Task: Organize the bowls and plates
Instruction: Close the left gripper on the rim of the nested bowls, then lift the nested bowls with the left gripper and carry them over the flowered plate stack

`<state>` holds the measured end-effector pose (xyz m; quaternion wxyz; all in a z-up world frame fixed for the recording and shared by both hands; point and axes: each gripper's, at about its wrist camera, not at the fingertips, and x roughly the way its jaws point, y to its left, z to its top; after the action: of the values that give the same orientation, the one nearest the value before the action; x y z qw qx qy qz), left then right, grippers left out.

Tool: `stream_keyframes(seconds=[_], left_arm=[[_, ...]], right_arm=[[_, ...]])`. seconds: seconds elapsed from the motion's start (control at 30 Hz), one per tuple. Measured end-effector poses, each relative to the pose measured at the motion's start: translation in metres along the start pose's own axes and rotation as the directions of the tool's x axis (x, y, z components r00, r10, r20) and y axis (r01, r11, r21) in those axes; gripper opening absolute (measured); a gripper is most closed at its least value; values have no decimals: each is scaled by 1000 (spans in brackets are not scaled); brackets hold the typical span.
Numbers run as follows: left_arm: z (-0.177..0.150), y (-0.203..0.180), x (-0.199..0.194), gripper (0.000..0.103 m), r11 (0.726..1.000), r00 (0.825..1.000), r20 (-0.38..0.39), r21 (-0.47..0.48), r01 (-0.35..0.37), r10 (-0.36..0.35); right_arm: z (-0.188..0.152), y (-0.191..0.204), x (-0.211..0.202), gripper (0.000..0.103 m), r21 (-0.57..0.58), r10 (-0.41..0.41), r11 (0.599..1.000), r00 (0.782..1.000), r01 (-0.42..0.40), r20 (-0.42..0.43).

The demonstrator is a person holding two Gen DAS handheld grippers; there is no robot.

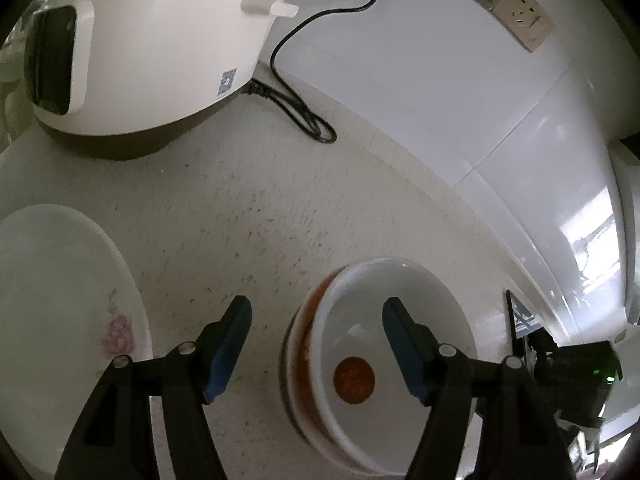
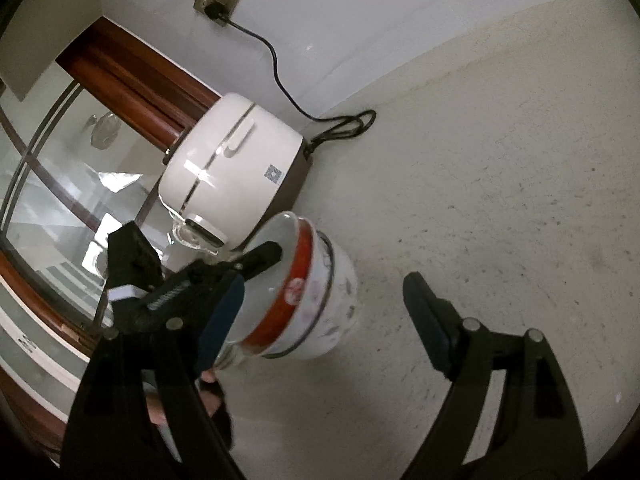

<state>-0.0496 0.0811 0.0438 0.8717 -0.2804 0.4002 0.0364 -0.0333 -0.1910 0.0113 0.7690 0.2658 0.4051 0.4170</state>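
A stack of bowls (image 1: 360, 344) stands on the speckled counter (image 1: 248, 216); the top one is white inside with an orange-red band and a red spot at its bottom. My left gripper (image 1: 316, 328) is open, its right finger over the bowl's inside and its left finger outside the rim. A white plate (image 1: 52, 304) with a pink flower lies at the left. In the right wrist view the bowl stack (image 2: 312, 300) sits on a white patterned bowl, with the left gripper reaching over it. My right gripper (image 2: 320, 312) is open and empty, just in front of the stack.
A white rice cooker (image 1: 148, 48) stands at the back by the wall; it also shows in the right wrist view (image 2: 236, 172). Its black cord (image 1: 300, 104) runs to a wall socket (image 1: 520, 16). A glass window (image 2: 60, 184) with a wooden frame is at the left.
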Motion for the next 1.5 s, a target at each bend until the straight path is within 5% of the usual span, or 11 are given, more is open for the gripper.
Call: stream_keyframes(seconds=[0.2, 0.43, 0.63, 0.83, 1.0, 1.37, 1.5], left_arm=[[4, 7, 2, 74, 1000, 999, -45, 23, -12, 13], [11, 8, 10, 77, 999, 996, -94, 38, 0, 4], [11, 6, 14, 78, 999, 995, -97, 52, 0, 5], [15, 2, 21, 78, 996, 993, -118, 84, -22, 32], [15, -7, 31, 78, 986, 988, -129, 153, -69, 89], [15, -12, 29, 82, 983, 987, -105, 156, -100, 117], [12, -18, 33, 82, 984, 987, -114, 150, -97, 115]], right_arm=[[0, -10, -1, 84, 13, 135, 991, 990, -136, 45], [-3, -51, -25, 91, 241, 185, 942, 962, -232, 202], [-15, -50, -31, 91, 271, 203, 920, 936, -282, 286], [-25, -27, -27, 92, 300, 90, 940, 966, -163, 243], [-30, 7, -12, 92, 241, -62, 970, 991, 32, 120], [-41, 43, 24, 92, 203, -233, 953, 972, 224, 24], [-43, 36, 32, 89, 261, -217, 943, 976, 208, 8]])
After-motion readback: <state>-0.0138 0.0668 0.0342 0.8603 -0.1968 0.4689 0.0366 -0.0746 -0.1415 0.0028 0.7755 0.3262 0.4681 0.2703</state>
